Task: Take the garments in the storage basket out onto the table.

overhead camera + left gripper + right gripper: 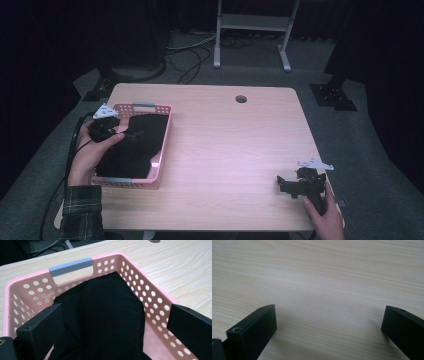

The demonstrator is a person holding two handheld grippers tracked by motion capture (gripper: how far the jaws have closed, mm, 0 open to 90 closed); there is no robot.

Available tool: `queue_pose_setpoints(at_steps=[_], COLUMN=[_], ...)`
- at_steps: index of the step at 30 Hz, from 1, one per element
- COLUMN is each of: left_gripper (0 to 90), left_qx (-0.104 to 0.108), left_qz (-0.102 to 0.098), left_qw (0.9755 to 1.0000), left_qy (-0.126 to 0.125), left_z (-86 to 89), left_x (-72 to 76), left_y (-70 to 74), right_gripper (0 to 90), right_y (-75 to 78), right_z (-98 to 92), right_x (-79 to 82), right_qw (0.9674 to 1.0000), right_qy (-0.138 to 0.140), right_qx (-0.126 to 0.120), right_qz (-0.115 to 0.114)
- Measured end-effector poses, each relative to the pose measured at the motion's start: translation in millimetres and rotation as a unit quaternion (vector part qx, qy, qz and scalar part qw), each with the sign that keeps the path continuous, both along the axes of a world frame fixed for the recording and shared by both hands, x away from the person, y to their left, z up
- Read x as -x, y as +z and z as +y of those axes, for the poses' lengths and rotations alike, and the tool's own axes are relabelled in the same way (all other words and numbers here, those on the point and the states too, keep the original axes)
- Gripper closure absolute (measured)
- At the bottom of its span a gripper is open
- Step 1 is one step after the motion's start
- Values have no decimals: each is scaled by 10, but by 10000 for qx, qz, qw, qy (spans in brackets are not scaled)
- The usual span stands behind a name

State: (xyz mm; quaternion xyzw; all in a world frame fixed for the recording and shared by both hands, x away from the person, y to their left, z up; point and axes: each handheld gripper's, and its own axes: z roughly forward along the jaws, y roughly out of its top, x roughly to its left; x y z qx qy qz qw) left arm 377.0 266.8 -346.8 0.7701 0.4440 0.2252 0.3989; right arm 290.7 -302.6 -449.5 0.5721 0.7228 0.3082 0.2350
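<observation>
Hovering over the pink basket (162, 150) at the desk's (230, 150) left edge, the left gripper (131, 134) is sitting with its jaws spread wide and gripping nothing. In the left gripper view those jaws are straddling a black cloth (105, 320) from above, one on each side, with clear gaps to the fabric. The cloth is lying bunched inside the basket (155, 305), filling most of it, its far end reaching close to the wall with the grey handle (71, 266). A hand (90, 150) in a plaid sleeve (82, 212) is holding this gripper, and its cable (67, 170) is trailing off the left edge of the desk.

The right gripper (285, 185) is sitting near the desk's front right corner, well apart from the basket, held by the other hand (325, 217). Its jaws are pointing left across the desk. In the right gripper view they are also spread wide, with bare wood grain (324, 290) between them, nothing grasped.

A round cable hole (241, 99) is showing near the desk's back edge, right of centre. The basket's second grey handle (117, 180) is facing the front edge.
</observation>
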Motion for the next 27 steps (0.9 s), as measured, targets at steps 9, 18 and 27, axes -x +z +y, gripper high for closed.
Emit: queue_pose_setpoints(at_steps=[9,18,27], left_gripper=[3,3,3], left_qx=[-166,-238,-249], left_qz=[197,357,528], left_qw=[9997,9991,9983], left_qy=[-36,-57,-9], left_z=[-63,-103,-76], left_x=[-52,-100,-139], left_y=[-80,-183,-299], right_gripper=[0,0,0], right_y=[0,0,0], right_z=[0,0,0], right_x=[0,0,0], right_qw=[10000,10000,10000], right_qy=[1,1,2], right_qx=[0,0,1], right_qz=[1,0,-1])
